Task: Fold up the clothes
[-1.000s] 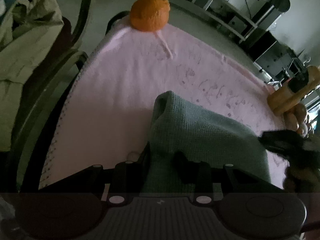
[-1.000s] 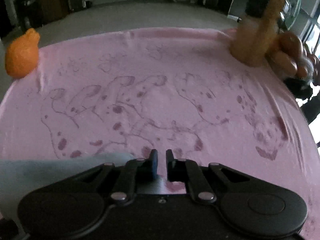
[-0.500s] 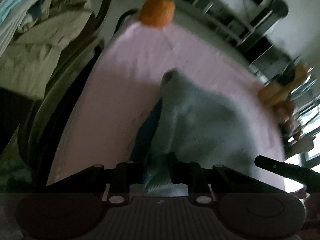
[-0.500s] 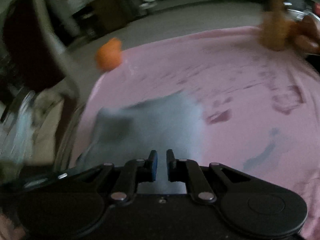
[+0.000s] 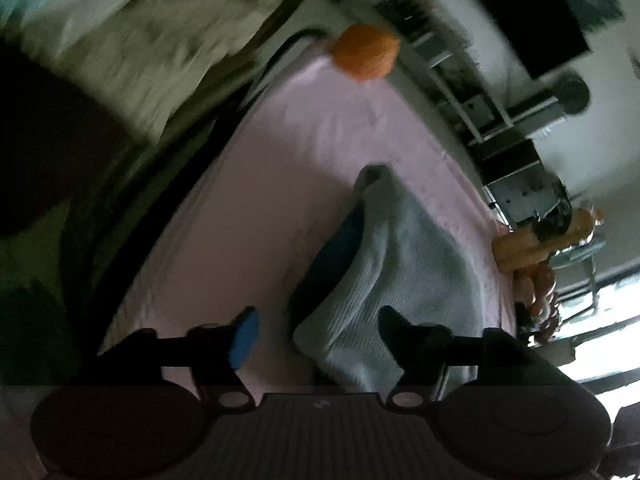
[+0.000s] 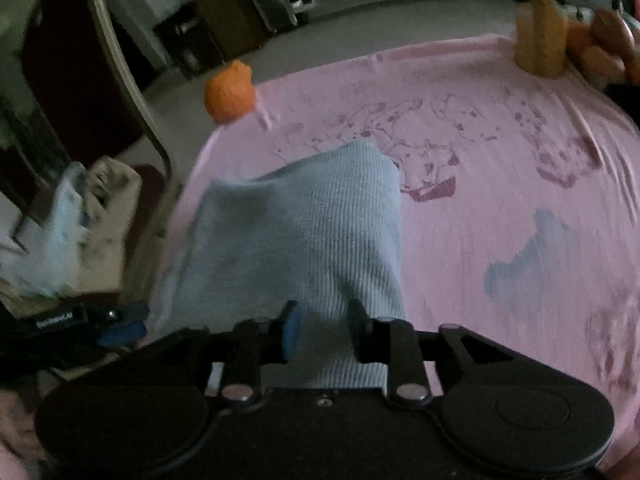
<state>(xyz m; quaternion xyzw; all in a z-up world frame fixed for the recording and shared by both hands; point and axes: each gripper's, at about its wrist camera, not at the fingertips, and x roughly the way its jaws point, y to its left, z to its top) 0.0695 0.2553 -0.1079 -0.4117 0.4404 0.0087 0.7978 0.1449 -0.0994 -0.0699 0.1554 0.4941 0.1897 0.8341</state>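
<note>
A grey-blue ribbed knit garment (image 5: pixel 404 264) lies folded on a pink dog-print sheet (image 5: pixel 280 168). In the left wrist view my left gripper (image 5: pixel 318 330) stands wide open, and the garment's near corner rests loose between its fingers. In the right wrist view the garment (image 6: pixel 312 232) runs from the middle of the sheet (image 6: pixel 500 200) back to my right gripper (image 6: pixel 323 330). Its jaws are a little apart with the garment's near edge lying between them.
An orange ball-like thing (image 5: pixel 366 56) (image 6: pixel 230 96) sits at the sheet's far corner. Tan wooden objects (image 5: pixel 536 240) (image 6: pixel 540 40) stand at the far right edge. A chair piled with clothes (image 6: pixel 80 208) (image 5: pixel 140 40) is close on the left. A blue patch (image 6: pixel 520 256) marks the sheet.
Both grippers pulled back toward the near edge. The left gripper went from shut on the garment to wide open. The right gripper's jaws have parted. The garment now lies flatter on the sheet.
</note>
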